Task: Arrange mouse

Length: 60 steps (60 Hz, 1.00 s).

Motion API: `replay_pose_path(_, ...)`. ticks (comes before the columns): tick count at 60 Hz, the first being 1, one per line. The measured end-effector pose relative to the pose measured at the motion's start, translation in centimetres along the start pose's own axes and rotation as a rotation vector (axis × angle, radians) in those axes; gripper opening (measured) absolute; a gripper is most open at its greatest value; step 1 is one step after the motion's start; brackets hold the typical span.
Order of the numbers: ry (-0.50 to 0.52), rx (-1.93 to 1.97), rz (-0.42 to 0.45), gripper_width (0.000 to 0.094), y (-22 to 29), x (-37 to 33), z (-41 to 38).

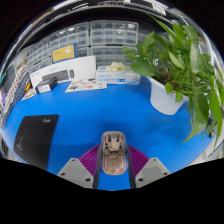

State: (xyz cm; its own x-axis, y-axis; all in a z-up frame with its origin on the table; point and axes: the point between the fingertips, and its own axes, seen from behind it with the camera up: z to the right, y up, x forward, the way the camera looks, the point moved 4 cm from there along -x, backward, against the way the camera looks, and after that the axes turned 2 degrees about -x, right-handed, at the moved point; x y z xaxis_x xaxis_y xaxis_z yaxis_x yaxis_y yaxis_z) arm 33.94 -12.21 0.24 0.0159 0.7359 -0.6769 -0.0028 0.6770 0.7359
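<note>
Gripper view: claw [114, 165] clamped on mouse [114, 151], both purple pads [93, 157] pressing its sides, above blue table [110, 110]. Black mousepad [36, 137] lies to left. Potted plant [178, 65] stands ahead right. Boxes [64, 74] beyond.

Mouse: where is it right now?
In the gripper view, the mouse sits between the two fingers, its nose pointing ahead over the blue table. The black mouse pad lies off to its left, the potted plant ahead to its right.
</note>
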Motion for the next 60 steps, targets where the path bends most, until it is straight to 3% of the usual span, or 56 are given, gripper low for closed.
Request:
replay_pose_path(1,-0.003,0.002,-0.005,0.0437,0.0,0.0,0.0)
replay_pose_path(2,-0.003,0.002,-0.006,0.0394,0.0,0.0,0.0)
replay_pose_path(3,-0.004,0.002,-0.013,0.0445,-0.1,0.0,-0.1)
replay_pose_path(4,-0.004,0.002,-0.015,0.0363,0.0,0.0,-0.1)
replay_pose_path(8,-0.004,0.008,-0.035,0.0295,0.0,0.1,-0.2)
replay_pose_path(19,-0.04,0.004,-0.065,0.029,1.1,-0.8,-0.8)
replay_pose_path(37,-0.09,-0.026,0.188,0.0291,15.2,-10.7,-10.5)
replay_pose_path(44,-0.03,-0.026,0.249,0.0292,18.2,-13.2,-17.1)
replay_pose_path(51,0.033,-0.064,0.26,0.0292,18.4,-13.2,-23.0)
replay_pose_path(60,0.092,-0.079,0.157,0.029,14.1,-9.3,-28.1)
